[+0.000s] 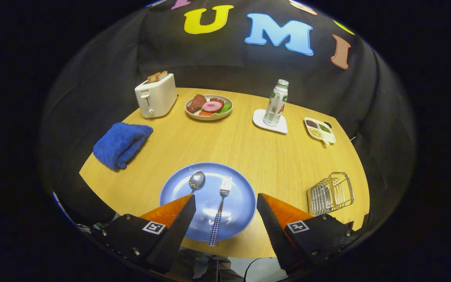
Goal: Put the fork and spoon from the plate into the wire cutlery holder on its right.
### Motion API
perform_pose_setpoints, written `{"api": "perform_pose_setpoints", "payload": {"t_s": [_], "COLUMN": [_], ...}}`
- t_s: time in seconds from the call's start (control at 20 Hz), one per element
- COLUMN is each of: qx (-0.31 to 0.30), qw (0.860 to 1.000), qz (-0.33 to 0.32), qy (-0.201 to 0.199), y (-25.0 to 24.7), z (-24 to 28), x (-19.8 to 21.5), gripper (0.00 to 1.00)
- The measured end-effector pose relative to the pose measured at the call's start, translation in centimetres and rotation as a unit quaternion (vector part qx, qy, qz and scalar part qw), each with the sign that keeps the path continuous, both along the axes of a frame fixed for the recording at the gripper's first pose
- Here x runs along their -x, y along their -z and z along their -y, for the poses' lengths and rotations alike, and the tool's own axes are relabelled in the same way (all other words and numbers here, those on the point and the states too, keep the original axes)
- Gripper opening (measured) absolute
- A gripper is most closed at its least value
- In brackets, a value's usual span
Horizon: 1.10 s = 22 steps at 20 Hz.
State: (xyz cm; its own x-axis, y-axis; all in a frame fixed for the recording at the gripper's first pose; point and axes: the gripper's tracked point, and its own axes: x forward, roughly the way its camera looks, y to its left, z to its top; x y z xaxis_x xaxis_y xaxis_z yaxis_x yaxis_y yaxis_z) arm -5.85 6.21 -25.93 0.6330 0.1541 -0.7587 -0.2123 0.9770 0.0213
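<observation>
Lying on the round blue plate [178, 192] near the front edge of the round wooden tabletop [233, 145]: a metal fork with a blue-and-white checked handle [219, 209] and a metal spoon [196, 180]. Fork on the plate's right half, tines away, handle running back over the near rim. Spoon just left of the fork, apart from it, bowl up, its handle hidden behind the left finger. Gripper [225, 213] spread wide and holding nothing, hovering above the near side of the plate with the fork's handle in the gap between the fingers, neither finger touching it. Right of the plate, close to the tabletop's edge: the silver wire cutlery holder [330, 194], nothing in it, just beyond the right finger.

Farther out, left of the plate: a folded blue towel [120, 144]. At the back left, a cream two-slot toaster [156, 96] with two slices of toast sticking up from it. Beside it, a beige shallow dish [209, 107] holding brown meat, a pink slice, red pieces and a green leaf. Right of that, a white plastic bottle with a green cap [276, 103] standing upright on a white square coaster [269, 121]. Farthest right, a small white divided tray [320, 130] with dark, green and pale grains in separate compartments.
</observation>
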Motion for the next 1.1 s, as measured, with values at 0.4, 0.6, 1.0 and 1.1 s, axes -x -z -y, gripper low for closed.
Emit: {"api": "perform_pose_setpoints", "payload": {"t_s": [0.4,0.6,1.0,1.1], "qx": [0.005,0.017,0.065,0.063], "qw": [0.997,0.990,0.968,0.965], "qz": [-0.083,-0.139,-0.232,-0.244], "qy": [-0.006,-0.024,-0.067,-0.071], "y": [4.5,7.2,10.4,10.6], "z": [-0.7,-1.3,-1.2,-1.3], "x": [1.1,2.4,3.5,3.6], "gripper": [0.97,0.87,0.42,0.13]}}
